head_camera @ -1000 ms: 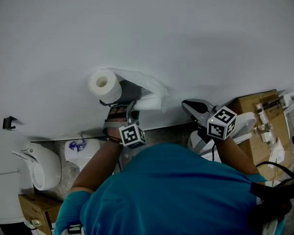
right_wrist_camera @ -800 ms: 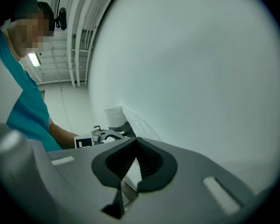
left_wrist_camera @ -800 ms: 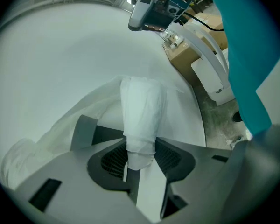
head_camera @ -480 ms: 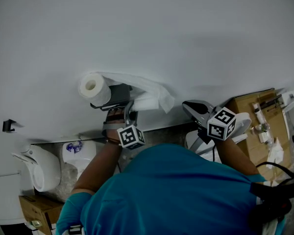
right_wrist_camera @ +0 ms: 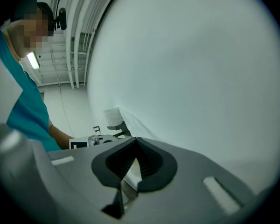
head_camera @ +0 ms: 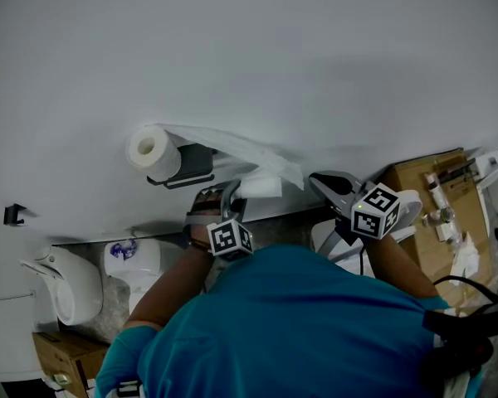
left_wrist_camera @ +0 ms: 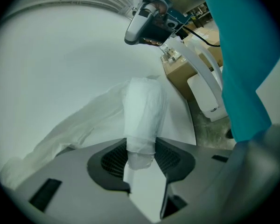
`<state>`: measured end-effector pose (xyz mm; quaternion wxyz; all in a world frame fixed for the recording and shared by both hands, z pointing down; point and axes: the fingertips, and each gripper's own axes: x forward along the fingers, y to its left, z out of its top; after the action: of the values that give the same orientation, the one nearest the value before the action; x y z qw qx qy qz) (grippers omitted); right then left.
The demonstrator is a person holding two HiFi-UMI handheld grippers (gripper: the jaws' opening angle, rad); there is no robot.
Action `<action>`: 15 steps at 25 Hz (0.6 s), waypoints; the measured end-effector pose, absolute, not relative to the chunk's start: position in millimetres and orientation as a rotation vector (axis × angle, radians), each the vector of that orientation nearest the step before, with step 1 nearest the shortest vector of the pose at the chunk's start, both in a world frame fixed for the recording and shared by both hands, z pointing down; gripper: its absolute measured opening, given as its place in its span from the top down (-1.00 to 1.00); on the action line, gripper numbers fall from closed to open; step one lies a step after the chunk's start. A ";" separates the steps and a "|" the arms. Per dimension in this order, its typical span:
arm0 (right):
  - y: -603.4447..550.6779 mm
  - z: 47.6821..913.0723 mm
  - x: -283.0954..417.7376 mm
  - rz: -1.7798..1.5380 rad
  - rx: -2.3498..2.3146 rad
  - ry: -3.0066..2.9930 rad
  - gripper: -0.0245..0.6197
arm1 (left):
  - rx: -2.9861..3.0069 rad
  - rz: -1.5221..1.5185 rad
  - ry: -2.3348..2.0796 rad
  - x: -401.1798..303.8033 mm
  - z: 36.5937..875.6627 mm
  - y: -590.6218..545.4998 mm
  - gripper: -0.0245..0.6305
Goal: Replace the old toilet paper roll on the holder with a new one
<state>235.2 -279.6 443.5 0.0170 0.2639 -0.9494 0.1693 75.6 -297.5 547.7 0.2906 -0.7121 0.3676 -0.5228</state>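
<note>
Currently the toilet paper roll (head_camera: pixel 152 149) is sitting on its dark wall holder (head_camera: pixel 189 165), with a loose paper tail (head_camera: pixel 249 152) trailing off it to the right along the white wall (head_camera: pixel 315 56). The left gripper (left_wrist_camera: pixel 141 168) is pinching the bunched end of that tail between its jaws. The right gripper (head_camera: pixel 322 181) is hovering just beside, jaws pressed together on nothing. Farther right, an open cardboard box (head_camera: pixel 411 181) is holding small items too blurred to name.
</note>
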 end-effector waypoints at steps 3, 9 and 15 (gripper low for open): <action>-278.0 444.8 236.6 0.529 0.821 -2.947 0.92 | -1.941 -1.407 1.012 65.7 558.3 -285.9 0.40; -274.3 441.7 214.1 0.502 0.774 -2.945 0.92 | -1.989 -1.448 1.096 22.2 571.9 -259.1 0.40; -274.8 424.2 172.4 0.429 0.730 -2.956 0.92 | -2.030 -1.455 1.213 -38.7 574.1 -236.8 0.40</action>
<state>172.4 -274.8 424.2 0.0333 0.2372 -0.9608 0.1395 -38.7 -236.8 574.1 0.1816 -0.7190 0.4296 -0.5153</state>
